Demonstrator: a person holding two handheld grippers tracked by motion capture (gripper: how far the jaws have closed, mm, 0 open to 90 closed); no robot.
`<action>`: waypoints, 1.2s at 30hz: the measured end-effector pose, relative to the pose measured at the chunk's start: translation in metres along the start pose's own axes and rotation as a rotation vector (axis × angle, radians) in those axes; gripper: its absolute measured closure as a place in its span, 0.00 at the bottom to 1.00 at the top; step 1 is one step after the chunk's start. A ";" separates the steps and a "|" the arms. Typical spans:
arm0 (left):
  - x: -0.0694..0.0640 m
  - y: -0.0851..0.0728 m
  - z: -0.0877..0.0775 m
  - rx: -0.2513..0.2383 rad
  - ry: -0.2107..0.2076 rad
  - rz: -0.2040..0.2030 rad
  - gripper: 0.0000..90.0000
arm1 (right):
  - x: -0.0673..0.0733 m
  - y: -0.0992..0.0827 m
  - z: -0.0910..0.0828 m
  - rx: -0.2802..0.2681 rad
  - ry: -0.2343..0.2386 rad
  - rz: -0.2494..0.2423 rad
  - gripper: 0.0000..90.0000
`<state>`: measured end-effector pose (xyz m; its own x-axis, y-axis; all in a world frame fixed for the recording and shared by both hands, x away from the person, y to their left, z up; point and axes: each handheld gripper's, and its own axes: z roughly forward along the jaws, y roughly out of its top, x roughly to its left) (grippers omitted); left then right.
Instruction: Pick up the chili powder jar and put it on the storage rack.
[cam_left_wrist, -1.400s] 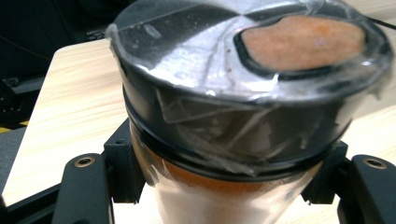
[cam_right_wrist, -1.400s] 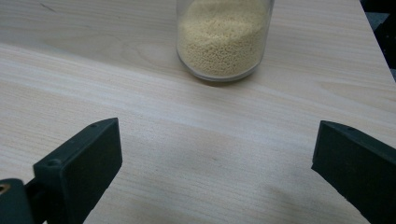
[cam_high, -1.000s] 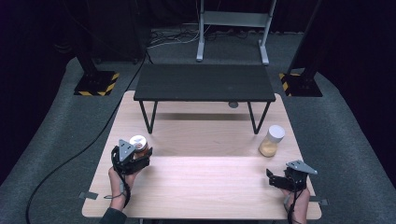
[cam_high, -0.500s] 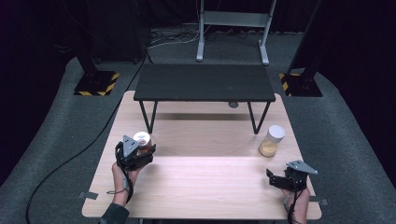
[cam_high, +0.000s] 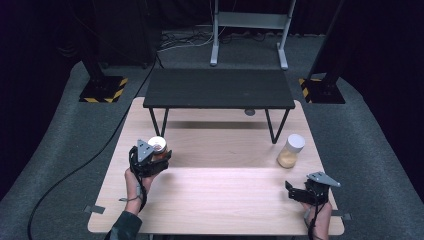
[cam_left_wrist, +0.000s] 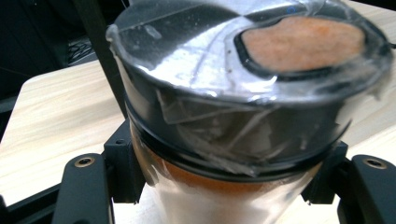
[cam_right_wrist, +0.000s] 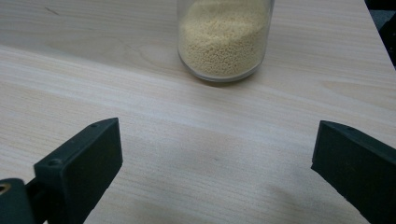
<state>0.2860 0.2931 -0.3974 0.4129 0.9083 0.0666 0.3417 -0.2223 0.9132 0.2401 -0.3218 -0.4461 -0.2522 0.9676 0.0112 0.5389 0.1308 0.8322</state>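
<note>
My left gripper (cam_high: 150, 159) holds a jar (cam_left_wrist: 243, 107) at the left side of the wooden table (cam_high: 220, 200). The two black jaws press on the glass body from both sides, just under the lid. The lid is dark, with clear film stretched over it, and the content behind the glass looks orange-brown. In the high view the jar (cam_high: 158, 147) sits at the far end of my gripper, with its pale top turned up, a little nearer to me than the left legs of the small black table (cam_high: 218, 89).

My right gripper (cam_high: 305, 192) is at the near right corner of the wooden table. Its jaws stand wide apart and nothing is between them. Beyond them stands a second jar (cam_right_wrist: 224, 37) with small yellow grains inside, upright on the wood and well apart from the jaws. In the high view this second jar (cam_high: 291, 151) has a white lid.
</note>
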 end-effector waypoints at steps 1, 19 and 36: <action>0.000 0.001 0.001 0.000 -0.001 0.004 0.34 | 0.000 0.000 0.000 0.000 0.000 0.000 0.00; -0.002 0.018 0.015 -0.004 -0.024 0.022 0.34 | -0.001 0.000 0.000 -0.002 0.004 0.002 0.00; -0.003 0.033 0.027 -0.011 -0.043 0.024 0.34 | -0.001 -0.001 0.000 -0.005 0.005 0.004 0.00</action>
<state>0.3187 0.2733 -0.3781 0.4574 0.8864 0.0716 0.3219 -0.2401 0.9158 0.2396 -0.3232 -0.4467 -0.2537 0.9671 0.0175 0.5358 0.1255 0.8350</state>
